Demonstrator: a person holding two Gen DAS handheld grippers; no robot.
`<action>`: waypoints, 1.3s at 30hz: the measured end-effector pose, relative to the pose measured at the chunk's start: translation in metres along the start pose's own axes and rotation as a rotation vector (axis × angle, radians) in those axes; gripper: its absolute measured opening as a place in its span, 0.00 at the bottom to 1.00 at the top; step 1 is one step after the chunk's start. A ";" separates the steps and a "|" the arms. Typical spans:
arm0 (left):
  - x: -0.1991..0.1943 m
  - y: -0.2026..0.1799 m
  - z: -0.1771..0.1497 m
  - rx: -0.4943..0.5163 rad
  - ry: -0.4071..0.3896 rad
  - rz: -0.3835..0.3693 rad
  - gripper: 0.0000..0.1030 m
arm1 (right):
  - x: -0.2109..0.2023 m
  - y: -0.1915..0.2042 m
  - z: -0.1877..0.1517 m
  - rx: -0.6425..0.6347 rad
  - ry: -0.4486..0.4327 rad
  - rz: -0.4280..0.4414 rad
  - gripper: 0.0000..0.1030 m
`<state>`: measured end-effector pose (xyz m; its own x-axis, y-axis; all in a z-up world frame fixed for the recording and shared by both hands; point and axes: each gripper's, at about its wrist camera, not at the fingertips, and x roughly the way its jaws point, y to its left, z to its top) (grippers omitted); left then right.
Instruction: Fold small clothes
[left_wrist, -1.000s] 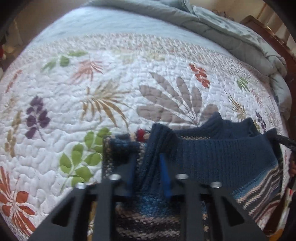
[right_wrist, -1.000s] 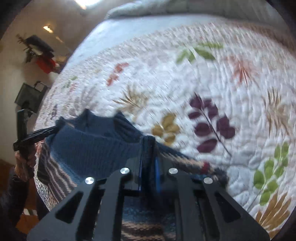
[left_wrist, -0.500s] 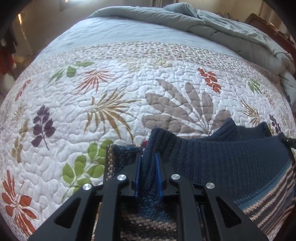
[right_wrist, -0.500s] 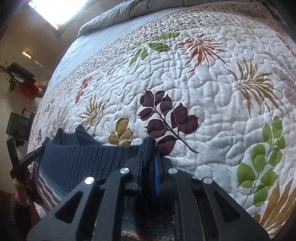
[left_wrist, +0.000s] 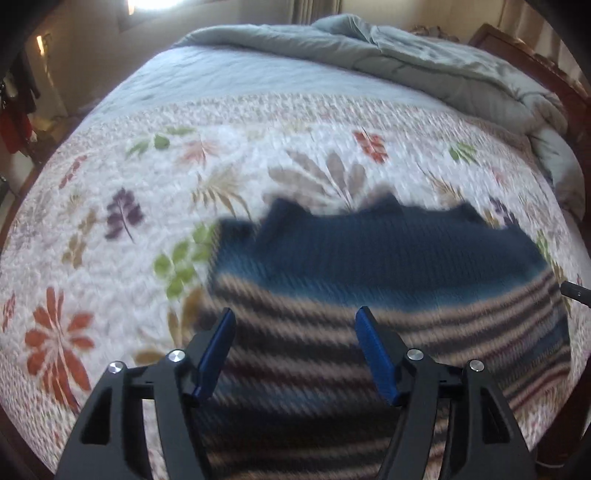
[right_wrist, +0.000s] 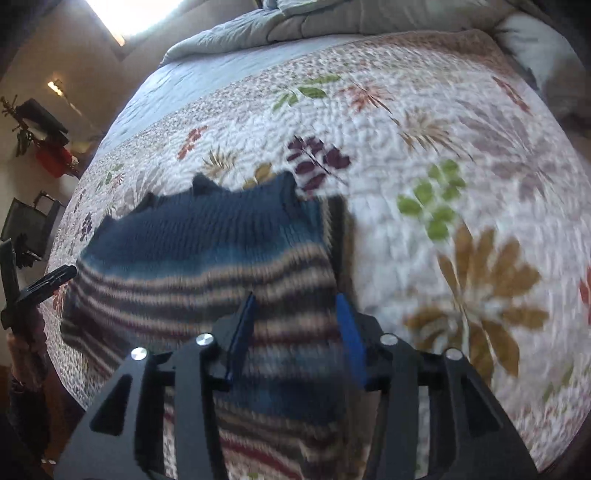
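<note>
A small knitted sweater (left_wrist: 369, 258), dark blue at the top and striped brown and blue below, lies flat on the floral quilt (left_wrist: 110, 258). My left gripper (left_wrist: 295, 323) hangs over its striped near-left part with its jaws opening; the blue pads (left_wrist: 221, 332) touch nothing. In the right wrist view the same sweater (right_wrist: 207, 251) lies left of centre. My right gripper (right_wrist: 295, 308) is above its striped right edge, jaws also opening, with no cloth pinched. The left gripper (right_wrist: 44, 284) shows at the far left of that view. Both pictures are blurred.
A rumpled grey duvet (left_wrist: 406, 62) is piled at the far end of the bed, against a wooden bed frame (left_wrist: 517, 48). The quilt (right_wrist: 461, 184) spreads wide to the right of the sweater. A sleeve (right_wrist: 26, 354) and dark furniture (right_wrist: 26, 225) are beyond the bed's left edge.
Both grippers were shut on the sweater's dark blue top edge; both have let go and pulled back. The sweater now lies flat on the quilt.
</note>
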<state>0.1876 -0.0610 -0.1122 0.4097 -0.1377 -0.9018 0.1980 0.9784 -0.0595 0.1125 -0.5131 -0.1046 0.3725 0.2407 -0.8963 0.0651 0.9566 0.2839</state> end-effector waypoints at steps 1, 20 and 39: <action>0.002 -0.005 -0.008 0.010 0.015 -0.017 0.66 | -0.002 -0.002 -0.007 0.010 0.010 0.006 0.48; 0.020 -0.018 -0.033 0.025 -0.014 0.007 0.68 | 0.034 -0.022 -0.057 0.134 0.079 0.106 0.62; 0.025 -0.011 -0.037 0.020 -0.070 -0.046 0.76 | 0.034 -0.018 -0.059 0.282 0.078 0.199 0.20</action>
<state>0.1630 -0.0691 -0.1504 0.4610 -0.1941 -0.8659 0.2359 0.9675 -0.0913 0.0691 -0.5121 -0.1599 0.3321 0.4397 -0.8345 0.2554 0.8097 0.5283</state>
